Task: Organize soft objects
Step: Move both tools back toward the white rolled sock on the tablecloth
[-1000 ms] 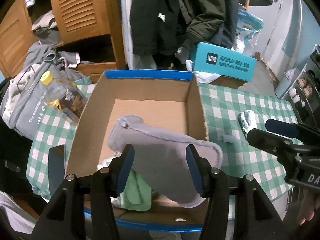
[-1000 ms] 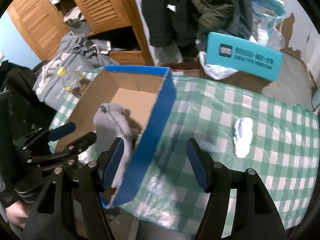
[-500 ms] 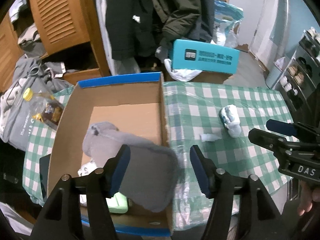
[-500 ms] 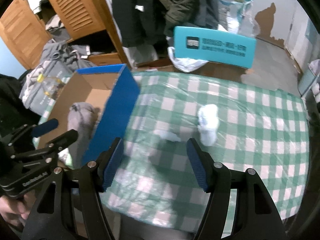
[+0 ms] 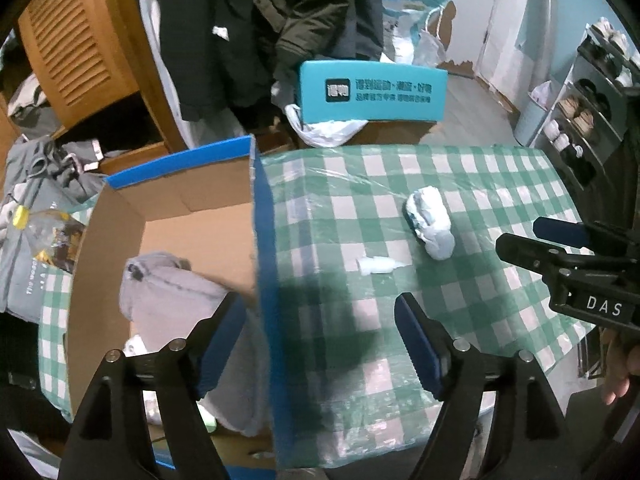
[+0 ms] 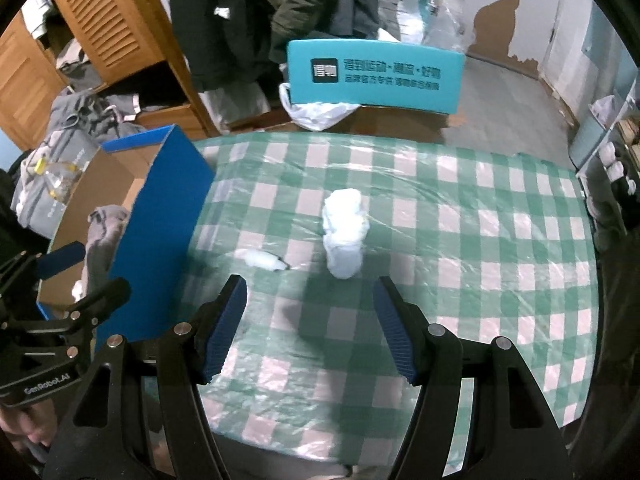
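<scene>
A blue cardboard box (image 5: 262, 240) (image 6: 160, 216) stands at the left of the checked table. A grey soft cloth (image 5: 168, 284) (image 6: 104, 228) lies inside it, with white and green soft items under it. A pale blue-white rolled soft bundle (image 5: 430, 220) (image 6: 344, 236) lies on the table right of the box. A small white item (image 5: 378, 266) (image 6: 262, 260) lies beside it. My left gripper (image 5: 320, 316) is open and empty above the box's right wall. My right gripper (image 6: 310, 300) is open and empty, just short of the bundle.
A teal box (image 5: 372, 92) (image 6: 376, 76) stands behind the table. Hanging coats (image 5: 256, 20), a wooden wardrobe (image 6: 104, 20) and a grey bag with a bottle (image 5: 36, 232) are at the back and left. A shoe rack (image 5: 592, 96) is at the right.
My left gripper let go of the grey cloth into the box and swung right over the box wall. My right gripper moved right, toward the pale bundle.
</scene>
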A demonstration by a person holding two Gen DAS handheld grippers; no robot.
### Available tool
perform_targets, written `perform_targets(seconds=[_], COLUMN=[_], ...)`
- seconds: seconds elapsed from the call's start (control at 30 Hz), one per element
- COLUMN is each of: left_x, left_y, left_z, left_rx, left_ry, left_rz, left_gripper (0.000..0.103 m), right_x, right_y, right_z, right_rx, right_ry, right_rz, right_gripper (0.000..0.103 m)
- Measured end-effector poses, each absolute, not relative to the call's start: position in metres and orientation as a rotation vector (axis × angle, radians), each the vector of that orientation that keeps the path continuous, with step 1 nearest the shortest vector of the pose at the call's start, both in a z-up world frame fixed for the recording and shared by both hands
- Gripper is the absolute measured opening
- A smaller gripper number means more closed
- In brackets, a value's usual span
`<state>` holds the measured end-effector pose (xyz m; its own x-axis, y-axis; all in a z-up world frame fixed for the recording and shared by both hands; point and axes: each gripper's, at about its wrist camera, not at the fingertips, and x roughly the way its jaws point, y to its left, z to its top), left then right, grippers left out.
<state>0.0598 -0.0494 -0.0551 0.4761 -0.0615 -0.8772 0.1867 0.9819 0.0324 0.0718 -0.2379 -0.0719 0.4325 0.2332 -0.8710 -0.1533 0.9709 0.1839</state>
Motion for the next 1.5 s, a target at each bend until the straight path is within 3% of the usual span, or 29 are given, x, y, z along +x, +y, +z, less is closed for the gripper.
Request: perform_targets(seconds=[1.5], left_x=[0.145], left_y=[-0.107], left_z=[-0.150], left_rx=[0.156], left_ry=[1.288], left_rz=[-0.236], left_gripper=[0.082], right_x=[0.183], right_y=[-0.242], right_z=[-0.183], right_rx=[0.078], right_ry=[1.317], right_rz=[0.217], right_gripper=[0.066])
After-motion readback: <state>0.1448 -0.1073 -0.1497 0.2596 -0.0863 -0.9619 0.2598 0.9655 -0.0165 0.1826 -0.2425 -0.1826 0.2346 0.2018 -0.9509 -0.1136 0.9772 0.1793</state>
